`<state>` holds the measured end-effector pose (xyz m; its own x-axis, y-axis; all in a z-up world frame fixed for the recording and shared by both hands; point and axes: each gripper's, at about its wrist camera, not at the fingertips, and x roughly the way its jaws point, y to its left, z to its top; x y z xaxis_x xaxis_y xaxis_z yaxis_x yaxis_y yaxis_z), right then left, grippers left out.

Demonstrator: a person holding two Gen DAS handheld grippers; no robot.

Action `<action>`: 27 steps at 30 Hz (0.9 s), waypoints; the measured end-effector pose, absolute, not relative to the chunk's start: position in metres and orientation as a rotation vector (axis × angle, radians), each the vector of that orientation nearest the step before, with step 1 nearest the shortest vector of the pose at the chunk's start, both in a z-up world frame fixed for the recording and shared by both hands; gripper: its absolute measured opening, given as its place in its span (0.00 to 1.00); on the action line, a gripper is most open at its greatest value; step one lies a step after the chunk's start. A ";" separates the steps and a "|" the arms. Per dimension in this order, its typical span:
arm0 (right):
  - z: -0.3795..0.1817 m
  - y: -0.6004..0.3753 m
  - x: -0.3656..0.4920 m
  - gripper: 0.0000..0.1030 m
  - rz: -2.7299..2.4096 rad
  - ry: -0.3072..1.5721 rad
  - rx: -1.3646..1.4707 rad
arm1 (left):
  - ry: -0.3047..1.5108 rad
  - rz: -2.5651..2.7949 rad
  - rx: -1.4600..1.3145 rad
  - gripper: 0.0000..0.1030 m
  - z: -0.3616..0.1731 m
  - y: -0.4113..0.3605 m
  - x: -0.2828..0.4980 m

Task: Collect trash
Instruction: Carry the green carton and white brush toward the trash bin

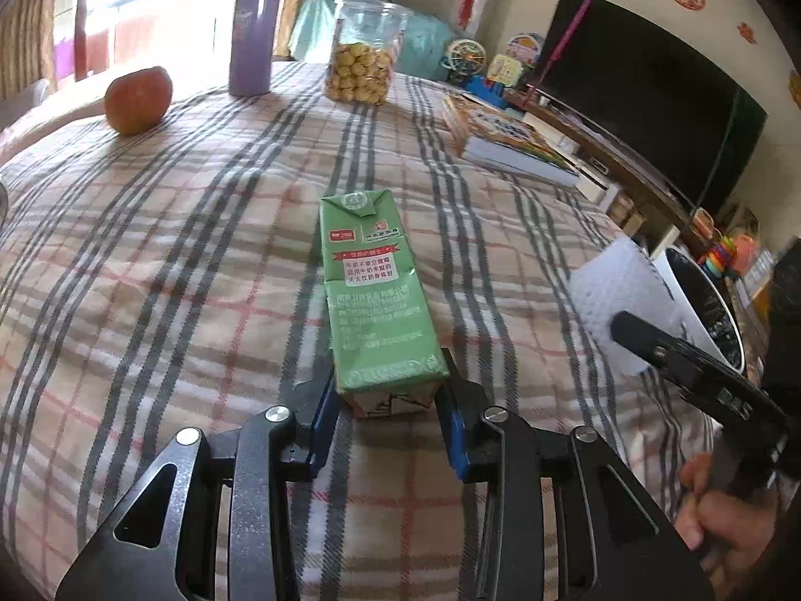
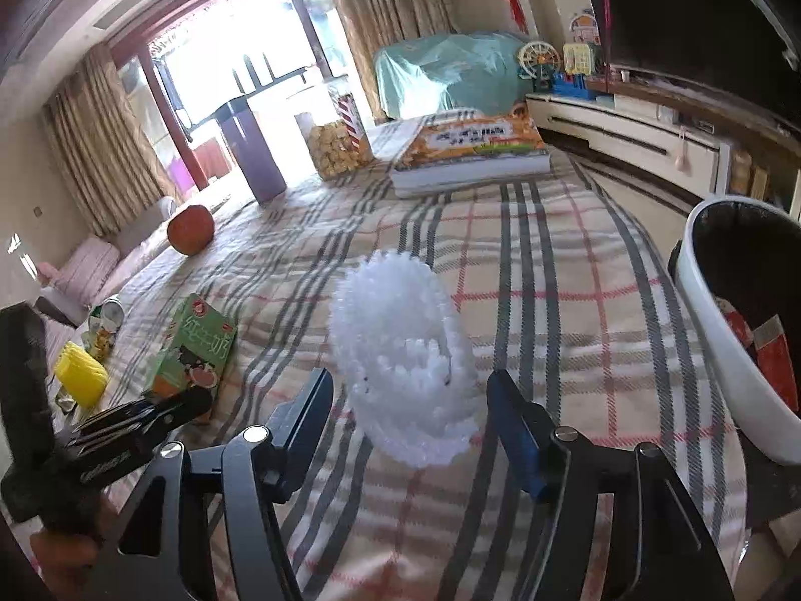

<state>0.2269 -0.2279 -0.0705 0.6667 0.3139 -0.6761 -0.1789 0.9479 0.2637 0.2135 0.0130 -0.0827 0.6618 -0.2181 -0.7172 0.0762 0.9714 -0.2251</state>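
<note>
Carton [image 1: 379, 300] lay flat on the tablecloth [image 1: 200, 260], its near end between the left gripper's [image 1: 388, 413] fingers. Foam net [image 2: 408, 365] sat between the right gripper's [image 2: 410, 410] fingers, right of the carton. Bin [image 2: 721, 350] stood off the table's right edge. Apple [image 1: 138, 99], flask [image 1: 254, 30] and jar [image 1: 363, 50] stood at the far side; book [image 1: 505, 137] far right.

The left gripper [image 1: 390, 410] reaches forward low over the surface, its two blue-padded fingers [image 1: 323, 418] spread apart, each standing just beside what lies between them, with contact not clear. The right gripper [image 2: 410, 415] also points forward, its jaws held wide with a clear gap on either side. A bare hand [image 1: 721, 516] grips the right gripper's handle from below, fingers curled around it.
</note>
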 end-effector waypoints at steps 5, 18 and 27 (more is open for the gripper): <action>-0.074 -0.237 0.223 0.35 0.291 0.825 0.222 | 0.836 -0.172 -0.162 0.30 -0.081 0.002 0.199; -0.045 -0.276 0.166 0.32 0.291 0.749 0.285 | 0.860 -0.308 -0.049 0.30 -0.068 -0.069 0.167; -0.040 -0.303 0.138 0.32 0.263 0.731 0.313 | 0.839 -0.369 0.053 0.30 -0.058 -0.116 0.149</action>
